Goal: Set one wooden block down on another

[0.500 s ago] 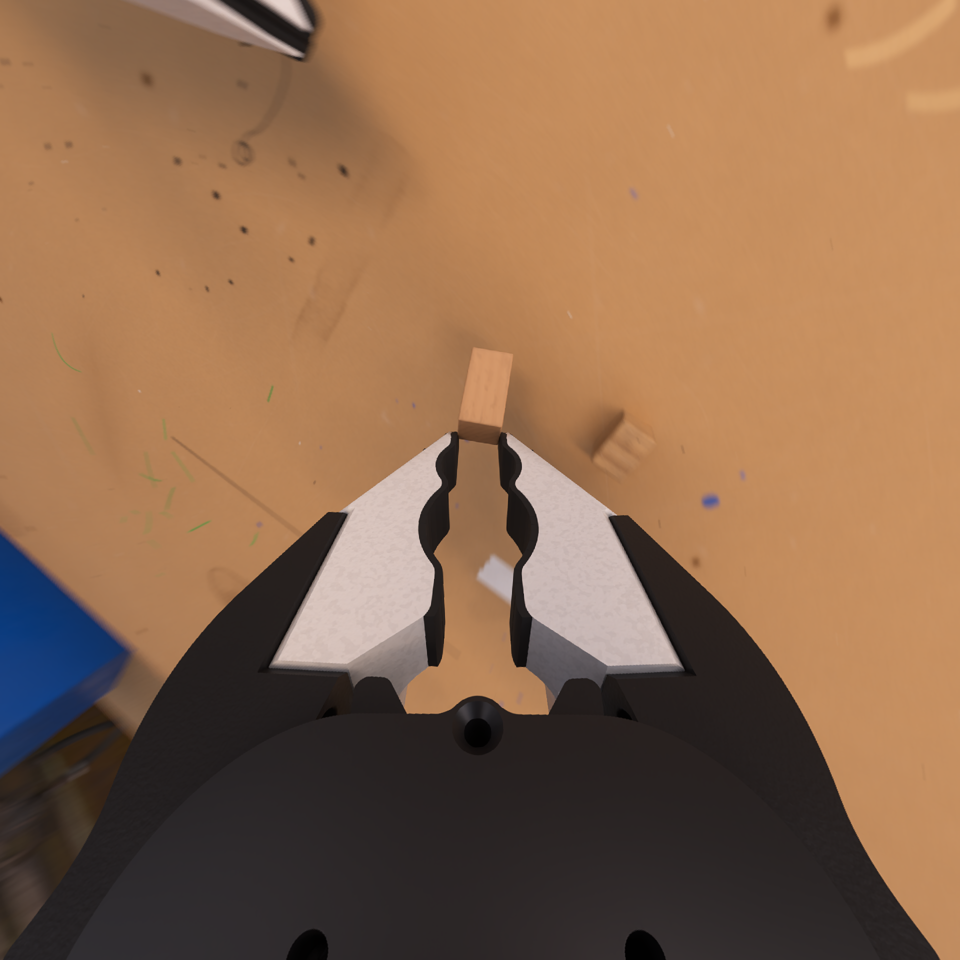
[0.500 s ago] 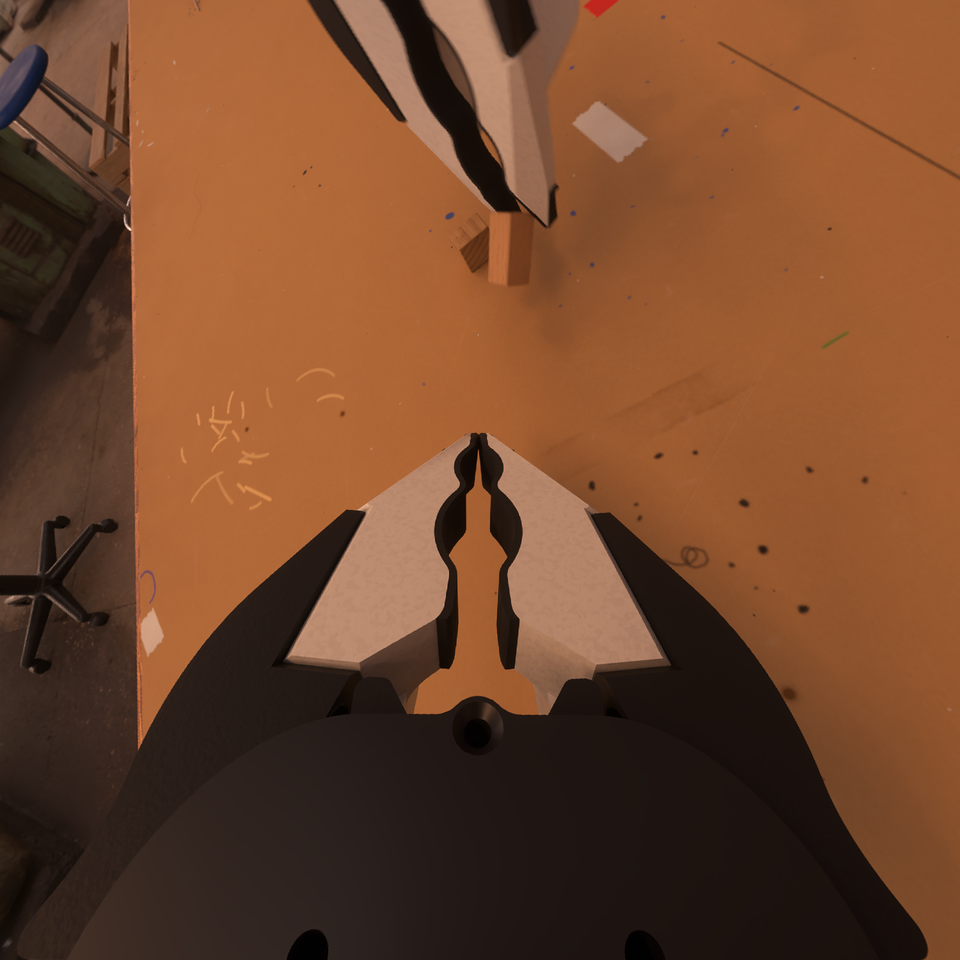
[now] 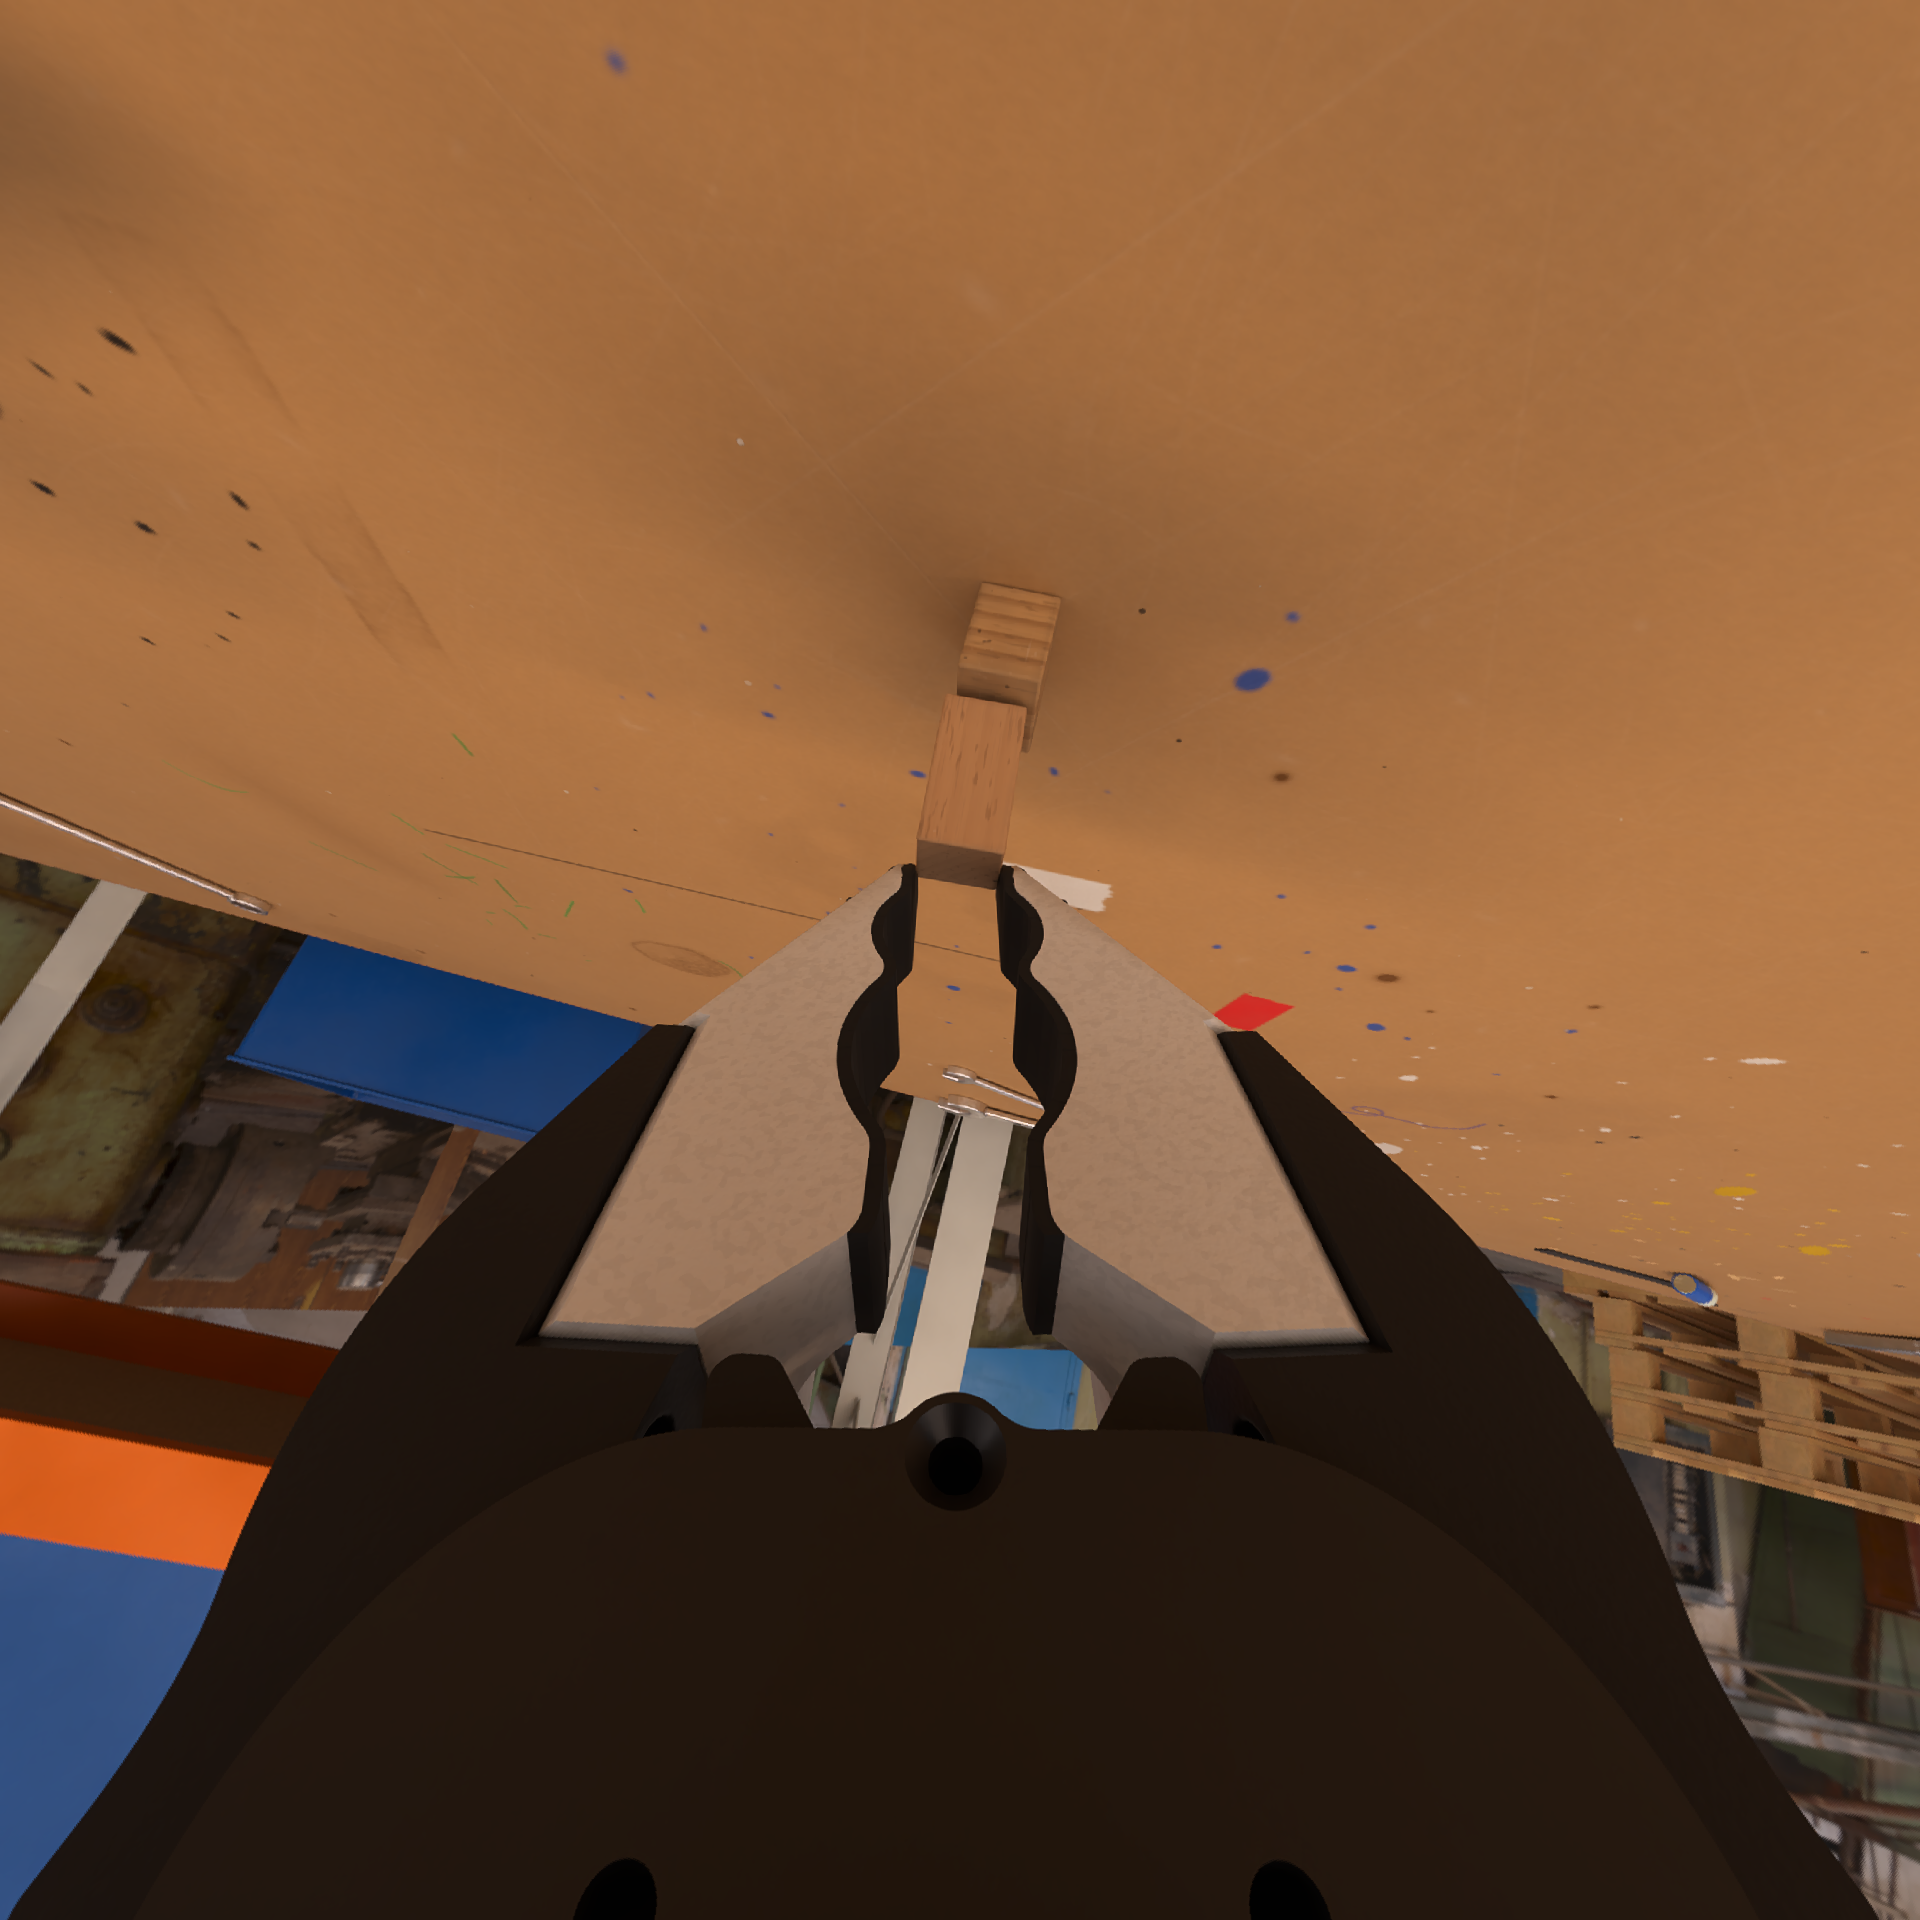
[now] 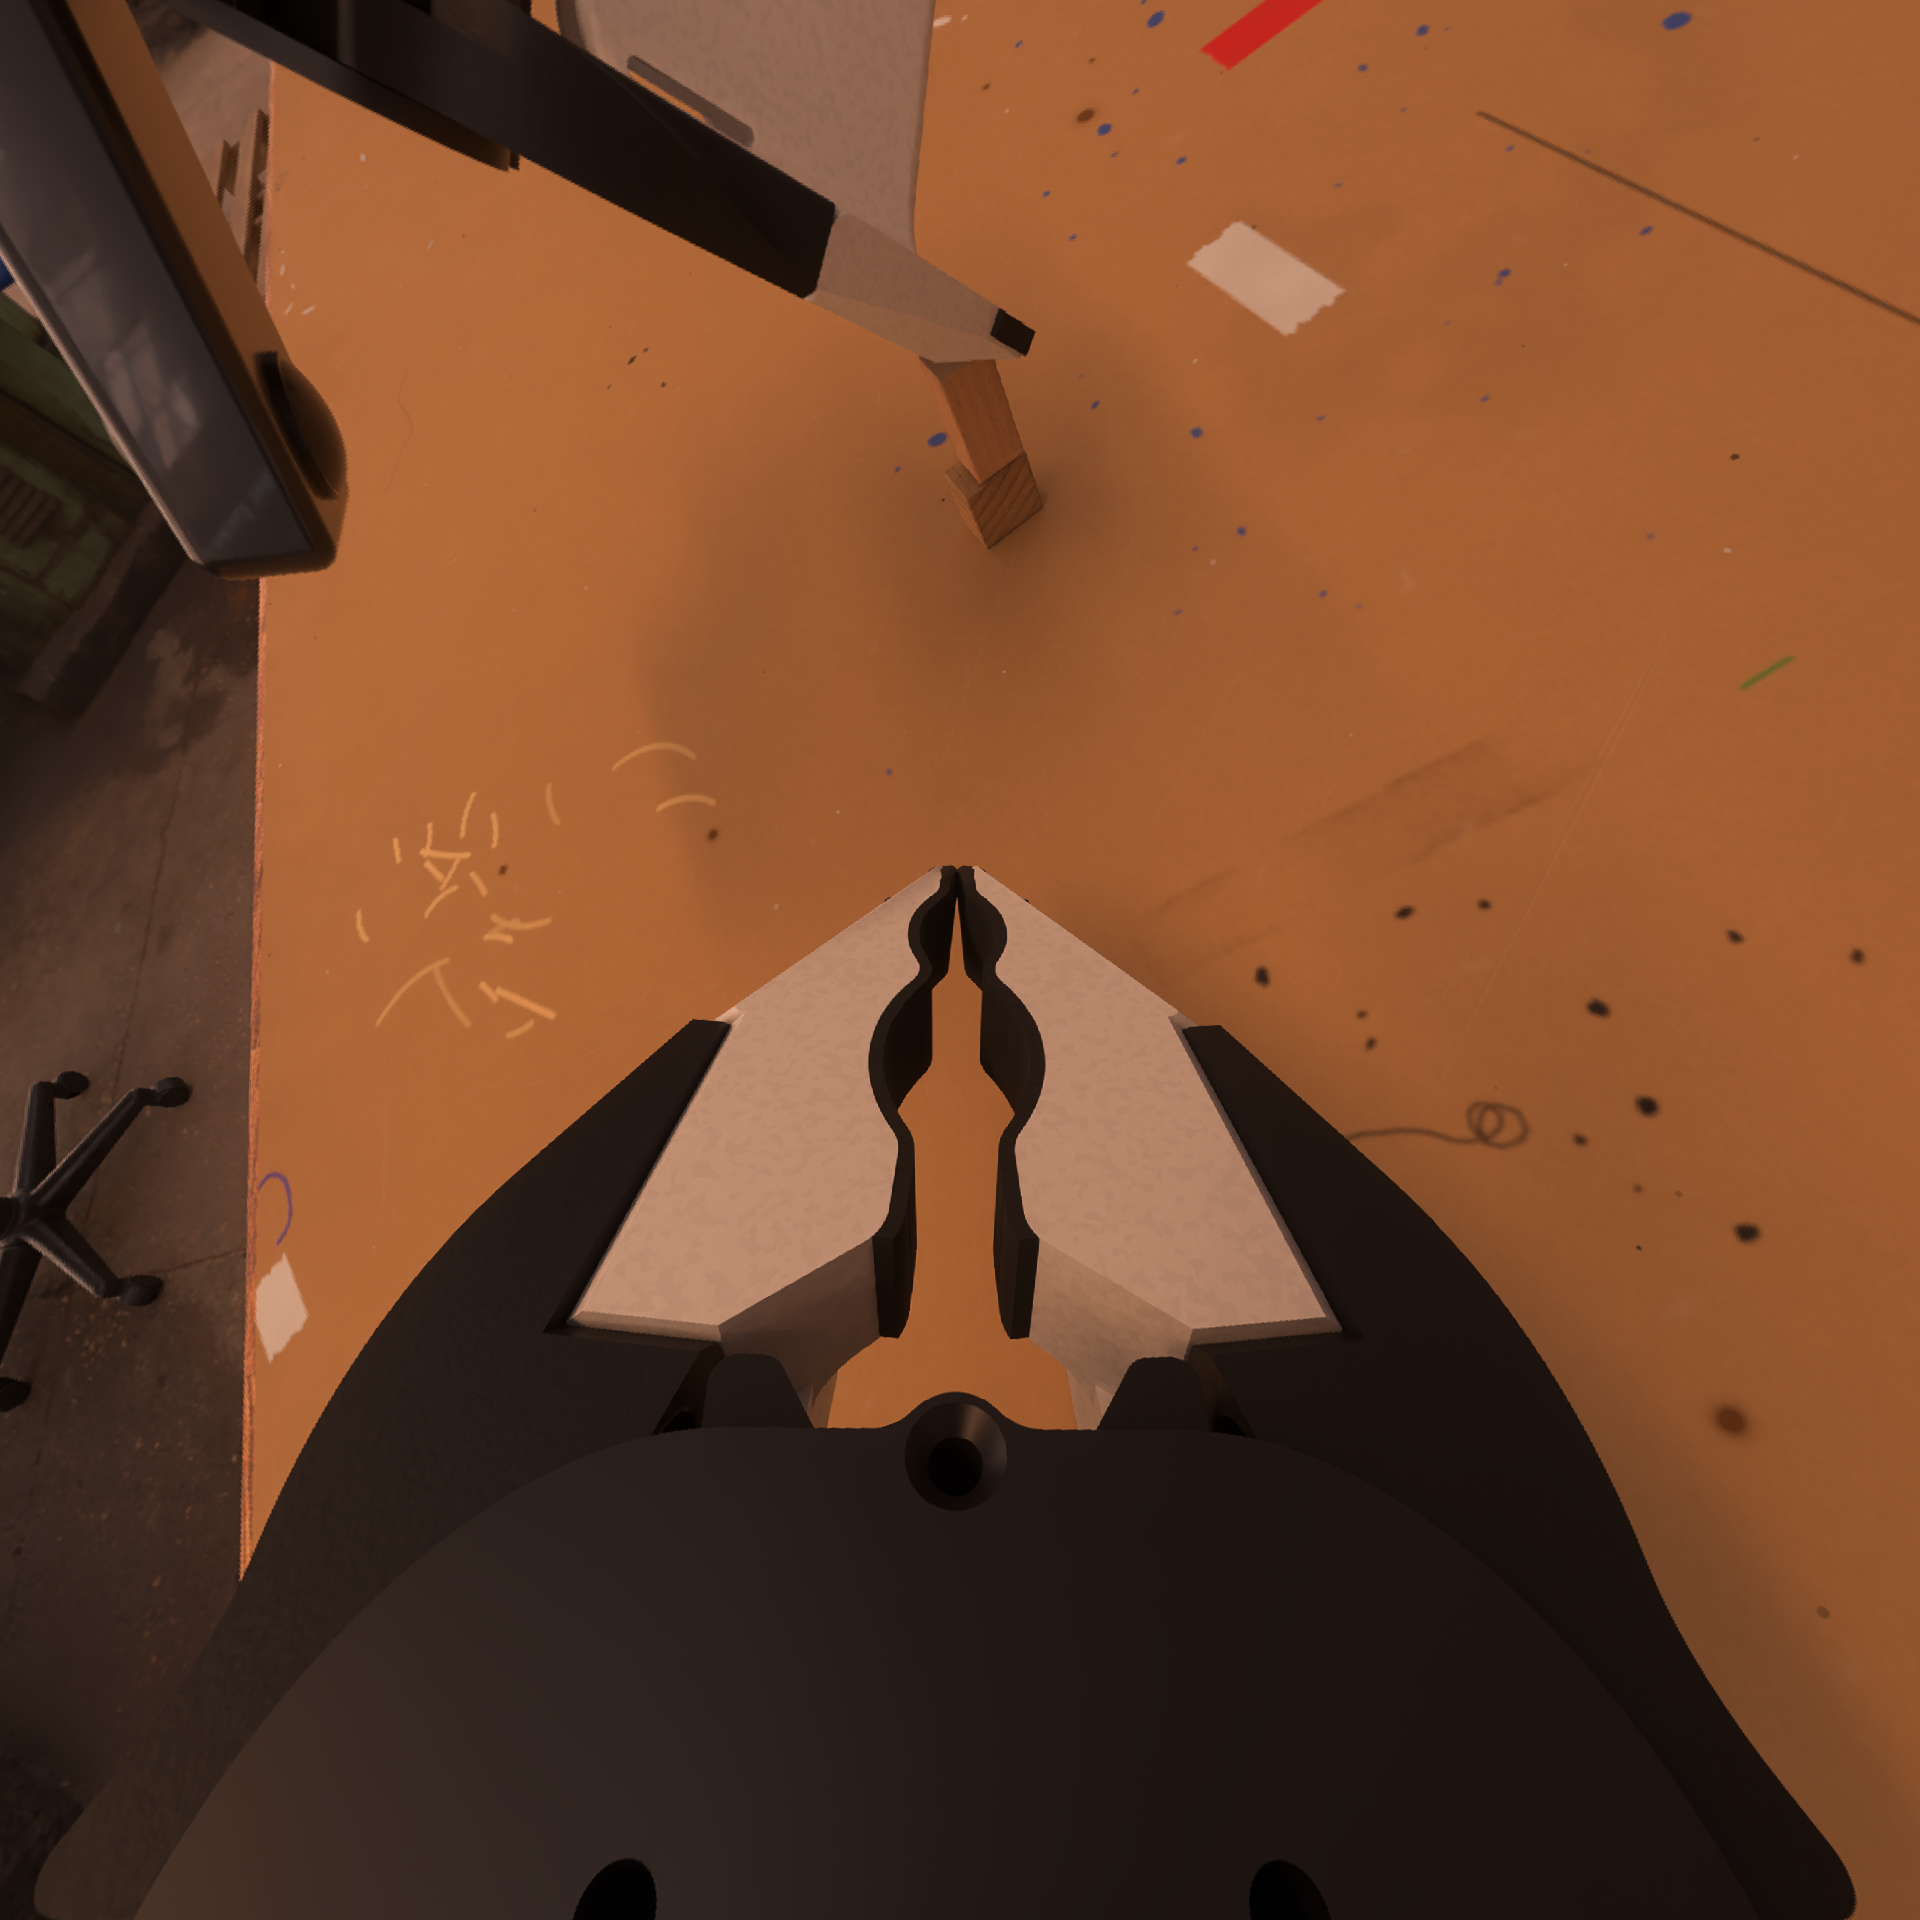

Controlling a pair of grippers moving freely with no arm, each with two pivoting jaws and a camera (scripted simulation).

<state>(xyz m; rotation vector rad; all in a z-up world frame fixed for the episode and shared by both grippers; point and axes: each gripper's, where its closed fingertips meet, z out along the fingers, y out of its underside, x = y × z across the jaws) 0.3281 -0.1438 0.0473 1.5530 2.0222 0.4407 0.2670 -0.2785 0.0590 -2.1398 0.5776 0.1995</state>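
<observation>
My left gripper [image 3: 958,878] is shut on a long pale wooden block [image 3: 971,784], gripped at its near end. The block's far end meets a second, ridged wooden block [image 3: 1006,649] that lies on the orange table. In the right wrist view the held block [image 4: 977,410] slants down from the left gripper [image 4: 997,338] onto the small block [image 4: 1000,499]; it seems to touch its top. My right gripper [image 4: 956,873] is shut and empty, above bare table nearer the camera.
The orange table [image 4: 1351,675] has paint specks, a white tape patch [image 4: 1262,275] and a red mark [image 4: 1252,31]. Its left edge [image 4: 255,935] drops to the floor, where a chair base [image 4: 73,1195] stands. A blue panel [image 3: 416,1029] and wooden pallets [image 3: 1756,1392] lie beyond the table's edge.
My left gripper has swung over with the long block and tilted, bringing its far end onto the small ridged block. The right gripper has barely moved.
</observation>
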